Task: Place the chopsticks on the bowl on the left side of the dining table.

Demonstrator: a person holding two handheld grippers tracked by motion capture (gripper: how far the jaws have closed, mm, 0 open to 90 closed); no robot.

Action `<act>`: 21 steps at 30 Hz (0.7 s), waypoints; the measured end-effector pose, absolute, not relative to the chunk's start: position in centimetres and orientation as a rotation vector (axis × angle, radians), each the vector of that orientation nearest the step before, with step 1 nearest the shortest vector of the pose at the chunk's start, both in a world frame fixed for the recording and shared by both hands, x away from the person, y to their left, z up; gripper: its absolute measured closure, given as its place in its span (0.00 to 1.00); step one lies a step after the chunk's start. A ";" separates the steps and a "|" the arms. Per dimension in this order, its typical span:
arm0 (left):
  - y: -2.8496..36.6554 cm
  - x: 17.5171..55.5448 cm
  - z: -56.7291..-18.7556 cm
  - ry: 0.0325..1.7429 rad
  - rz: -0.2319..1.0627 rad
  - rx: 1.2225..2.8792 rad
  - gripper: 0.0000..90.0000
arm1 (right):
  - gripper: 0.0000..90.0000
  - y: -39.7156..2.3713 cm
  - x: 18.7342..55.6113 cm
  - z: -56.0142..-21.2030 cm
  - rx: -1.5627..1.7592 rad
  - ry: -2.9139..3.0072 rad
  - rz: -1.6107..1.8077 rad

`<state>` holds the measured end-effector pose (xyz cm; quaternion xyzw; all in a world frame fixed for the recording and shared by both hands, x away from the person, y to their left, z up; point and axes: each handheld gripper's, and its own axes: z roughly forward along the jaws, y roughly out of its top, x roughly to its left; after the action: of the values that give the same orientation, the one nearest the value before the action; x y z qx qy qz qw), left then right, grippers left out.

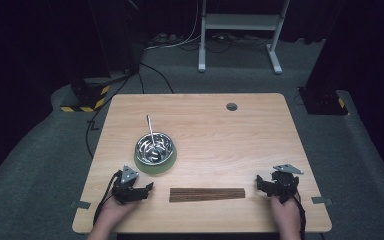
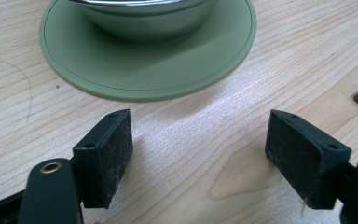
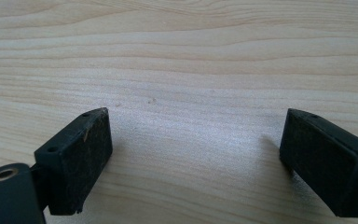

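Steel bowl (image 1: 154, 146) on green mat (image 1: 167, 165), spoon (image 1: 150, 130) inside, both hand-held grippers released

From above you look forward and down on the table (image 1: 260, 145); each gripper view skims its wood close up, the left's sharing the green saucer (image 2: 135, 74)

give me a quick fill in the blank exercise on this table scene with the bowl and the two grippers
1. The metal bowl stands on a round ____ mat.
2. The bundle of brown sticks lies between the left gripper and the ____ gripper.
3. A thin metal ____ leans in the bowl.
4. The jaws of both grippers are ____.

Missing words: green; right; rod; open
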<state>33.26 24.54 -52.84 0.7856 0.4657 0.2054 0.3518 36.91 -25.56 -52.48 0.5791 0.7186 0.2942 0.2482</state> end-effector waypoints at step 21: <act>25.1 32.3 -51.8 1.118 0.540 1.958 0.16 | 0.10 -25.5 36.8 -52.5 1.579 1.956 0.804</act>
<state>32.29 25.07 -51.80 0.7740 0.4420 0.2136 0.3998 36.79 -25.48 -52.48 0.5795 0.7178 0.2951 0.2486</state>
